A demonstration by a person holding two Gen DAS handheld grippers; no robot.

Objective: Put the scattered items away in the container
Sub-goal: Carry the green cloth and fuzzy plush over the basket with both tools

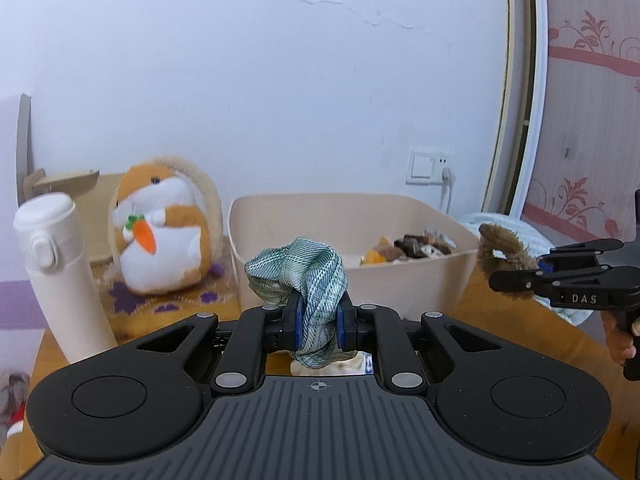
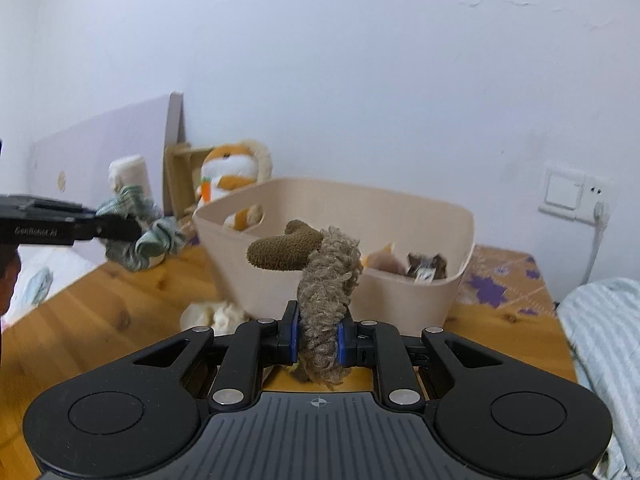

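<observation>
We hold a gripper in each hand above a wooden tabletop (image 2: 100,312). Our left gripper (image 1: 318,326) has its fingers closed on a green plaid scrunchie (image 1: 308,276), which bunches up above the blue pads and hangs a little below them. Our right gripper (image 2: 318,340) has its fingers closed on a brown fuzzy scrunchie (image 2: 326,280) with a darker plush bow at its top.

Both grippers are raised in front of a beige plastic bin (image 1: 420,280), the container. The left gripper sits near the bin's left front corner; the right gripper is off to the bin's right side in the left wrist view. Several small items (image 1: 412,246) already lie inside the bin, too small to identify.

A cream-coloured scrunchie (image 2: 212,316) lies on the tabletop just in front of the bin. Left of the bin stands a hamster plush toy (image 1: 164,232) holding a carrot, and beside it a white flask (image 1: 60,272).
</observation>
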